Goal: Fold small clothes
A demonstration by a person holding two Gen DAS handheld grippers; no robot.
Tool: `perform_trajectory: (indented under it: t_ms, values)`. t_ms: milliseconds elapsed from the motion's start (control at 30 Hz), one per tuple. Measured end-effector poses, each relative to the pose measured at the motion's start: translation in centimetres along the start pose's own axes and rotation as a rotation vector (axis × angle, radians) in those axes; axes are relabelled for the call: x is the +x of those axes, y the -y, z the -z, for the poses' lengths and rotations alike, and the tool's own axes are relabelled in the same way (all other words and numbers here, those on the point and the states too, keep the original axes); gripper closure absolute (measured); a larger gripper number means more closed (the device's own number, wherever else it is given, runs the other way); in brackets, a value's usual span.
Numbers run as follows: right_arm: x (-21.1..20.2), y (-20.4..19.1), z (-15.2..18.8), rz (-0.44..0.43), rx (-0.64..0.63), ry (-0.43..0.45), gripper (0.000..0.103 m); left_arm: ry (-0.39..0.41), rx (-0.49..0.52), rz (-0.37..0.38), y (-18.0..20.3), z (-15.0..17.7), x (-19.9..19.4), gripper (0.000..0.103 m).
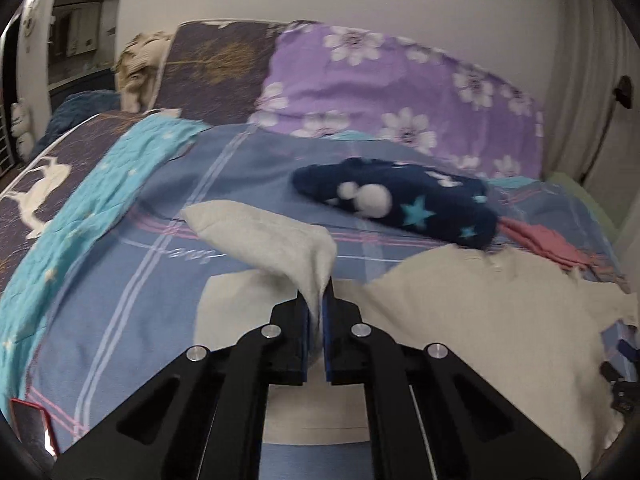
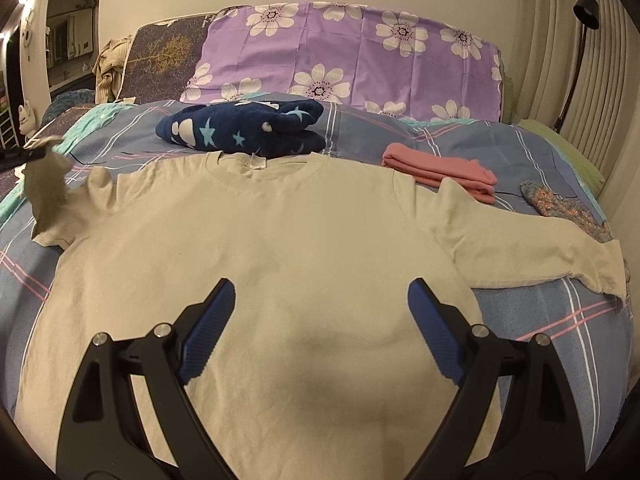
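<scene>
A cream T-shirt [image 2: 256,240] lies flat, front up, on the blue plaid bedsheet [image 2: 552,320], collar toward the pillows. My left gripper [image 1: 318,300] is shut on the shirt's left sleeve [image 1: 264,236], which is lifted off the bed and drapes from the pads. From the right wrist view the same lifted sleeve [image 2: 46,188] hangs at the far left, with the left gripper's dark tip above it. My right gripper [image 2: 320,316] hovers open over the shirt's lower middle, nothing between its blue pads [image 2: 212,328]. The right sleeve [image 2: 520,248] lies spread flat.
A folded navy star-print garment [image 2: 244,130] sits just past the collar. A folded pink piece [image 2: 440,172] and a patterned knit item [image 2: 568,212] lie at right. A purple flowered pillow [image 2: 360,52] and a dark pillow [image 2: 160,60] back the bed. Curtain and lamp [image 2: 586,12] stand right.
</scene>
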State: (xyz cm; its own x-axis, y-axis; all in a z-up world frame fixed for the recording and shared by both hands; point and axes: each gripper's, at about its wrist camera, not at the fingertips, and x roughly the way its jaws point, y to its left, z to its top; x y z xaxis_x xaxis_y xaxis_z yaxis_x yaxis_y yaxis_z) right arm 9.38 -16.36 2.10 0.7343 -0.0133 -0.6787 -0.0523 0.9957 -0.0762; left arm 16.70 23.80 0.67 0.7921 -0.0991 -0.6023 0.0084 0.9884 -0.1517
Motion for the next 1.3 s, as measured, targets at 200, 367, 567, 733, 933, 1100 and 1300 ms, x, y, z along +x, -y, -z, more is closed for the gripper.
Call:
perform_trajectory:
  t_ms: [200, 367, 567, 733, 933, 1100, 1300]
  values:
    - [-0.1, 3.2, 0.7, -0.008, 0.068, -0.028, 0.013, -0.037, 0.117, 0.271, 11.8, 3.1, 0.9, 0.098]
    - [1.1, 5.7, 0.4, -0.119, 0.192, -0.102, 0.015, -0.178, 0.25, 0.339, 18.1, 8.9, 4.5, 0.096]
    - [4.6, 5.1, -1.4, -0.378, 0.263, -0.238, 0.068, -0.243, 0.293, 0.329, 18.6, 12.2, 4.7, 0.07]
    - [8.2, 2.0, -3.9, -0.508, 0.254, -0.298, 0.054, -0.159, 0.32, 0.269, 16.6, 11.6, 1.4, 0.05]
    - [13.2, -4.0, -6.4, -0.597, 0.187, -0.384, 0.028, -0.155, 0.293, 0.101, 12.0, 12.6, -0.1, 0.047]
    - [15.2, -8.2, -6.7, -0.574, 0.124, -0.386, 0.063, -0.154, 0.185, -0.036, 7.2, 12.1, -1.0, 0.045]
    - [9.0, -4.2, -10.1, -0.522, 0.126, -0.162, 0.097, -0.13, 0.14, -0.11, 4.3, 11.4, -1.7, 0.039]
